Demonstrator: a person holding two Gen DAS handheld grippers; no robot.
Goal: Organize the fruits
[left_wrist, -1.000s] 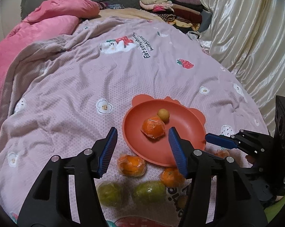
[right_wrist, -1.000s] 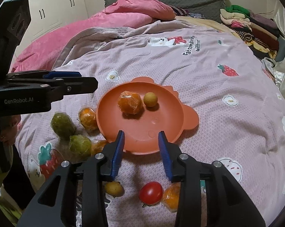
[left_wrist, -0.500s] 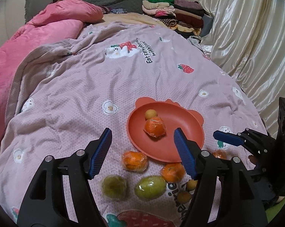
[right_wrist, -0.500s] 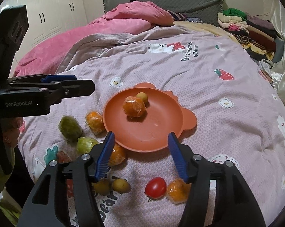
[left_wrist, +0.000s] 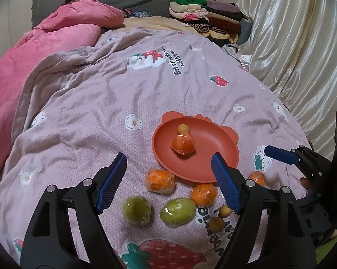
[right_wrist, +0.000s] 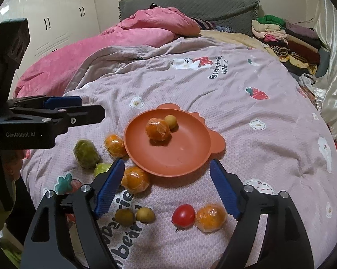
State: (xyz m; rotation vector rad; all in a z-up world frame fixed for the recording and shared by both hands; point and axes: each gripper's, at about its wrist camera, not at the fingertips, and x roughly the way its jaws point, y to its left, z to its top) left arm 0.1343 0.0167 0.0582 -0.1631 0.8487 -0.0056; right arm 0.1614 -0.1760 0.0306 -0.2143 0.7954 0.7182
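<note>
A wide stretch of mauve quilt (right_wrist: 213, 94) lies bare across the upper half of the right wrist view, bounded by a pink duvet (right_wrist: 114, 42) at upper left and folded clothes (right_wrist: 287, 38) at upper right. Loose below centre: two green fruits, three wrapped oranges, two small yellow-brown fruits and one tomato (right_wrist: 183, 215). The orange plate (right_wrist: 190, 154) at centre holds one wrapped orange (right_wrist: 157, 129) touching one small yellow fruit (right_wrist: 170, 121). The left gripper (left_wrist: 168, 179) and right gripper (right_wrist: 166, 187) are both opening, nothing between the jaws of either.
</note>
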